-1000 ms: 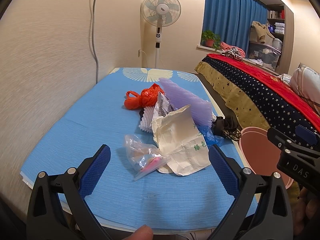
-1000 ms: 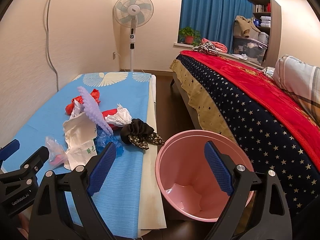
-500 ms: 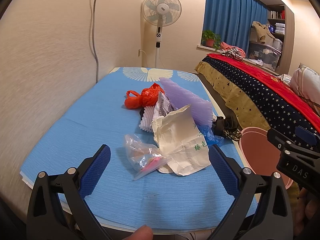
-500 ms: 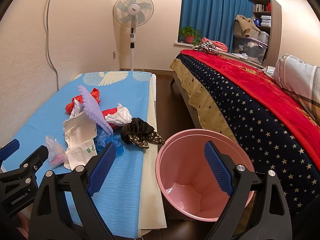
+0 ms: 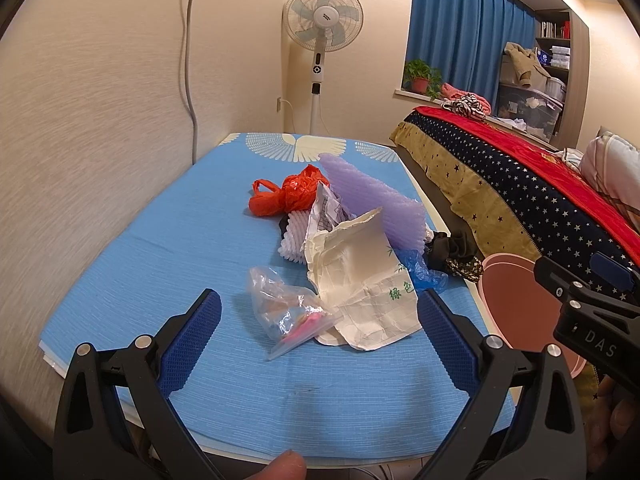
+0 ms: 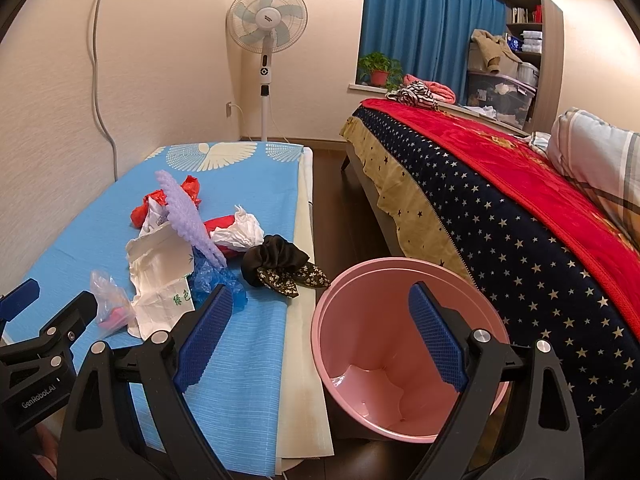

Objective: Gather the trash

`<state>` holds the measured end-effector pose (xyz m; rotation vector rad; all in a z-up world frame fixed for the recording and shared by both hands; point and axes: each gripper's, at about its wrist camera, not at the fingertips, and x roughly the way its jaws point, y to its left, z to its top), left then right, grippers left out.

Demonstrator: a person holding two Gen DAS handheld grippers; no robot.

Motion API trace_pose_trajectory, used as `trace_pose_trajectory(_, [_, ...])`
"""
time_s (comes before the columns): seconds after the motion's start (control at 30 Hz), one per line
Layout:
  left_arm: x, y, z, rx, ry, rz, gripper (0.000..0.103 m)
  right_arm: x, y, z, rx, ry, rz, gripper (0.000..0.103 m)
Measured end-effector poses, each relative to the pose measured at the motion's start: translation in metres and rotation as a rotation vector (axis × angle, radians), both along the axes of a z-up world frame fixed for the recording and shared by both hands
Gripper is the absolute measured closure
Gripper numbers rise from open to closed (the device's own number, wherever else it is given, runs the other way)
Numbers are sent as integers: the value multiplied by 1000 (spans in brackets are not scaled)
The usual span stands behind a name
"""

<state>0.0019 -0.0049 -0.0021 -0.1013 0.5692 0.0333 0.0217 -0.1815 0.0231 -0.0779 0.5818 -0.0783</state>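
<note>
A low counter (image 5: 168,248) with a blue woven cover runs along the cream wall, a white wing pattern printed at its far end. The trash lies in a loose heap toward its right half: a clear plastic bag (image 5: 286,312) nearest, touching a crumpled white paper bag (image 5: 360,280) with green print, then a purple foam sheet (image 5: 372,200), an orange plastic bag (image 5: 284,196), a bit of blue plastic (image 6: 216,280), white tissue (image 6: 238,232) and a black cloth scrunchie (image 6: 276,264) at the counter's edge. A pink bin (image 6: 360,344) stands on the dark floor just beside the counter, between it and a bed (image 6: 520,208) under a red and starred navy blanket. A standing fan (image 5: 322,28) is in the corner, blue curtains (image 6: 424,28) and a potted plant (image 6: 378,66) at the window. The left gripper (image 5: 316,340) hangs spread wide before the clear bag, holding nothing; the right gripper (image 6: 320,340) is spread wide over the bin's near rim, also empty.
</note>
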Motion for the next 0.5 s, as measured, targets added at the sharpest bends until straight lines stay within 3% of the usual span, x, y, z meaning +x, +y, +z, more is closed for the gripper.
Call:
trace_pose_trajectory(0.13, [0,0,0,-2,1,1,8,0,-1,0,10,2,-2,15])
trace_pose_trajectory(0.5, [5,17,-12,-53,34,74,8,23,-12,-9,118,32,-2,34])
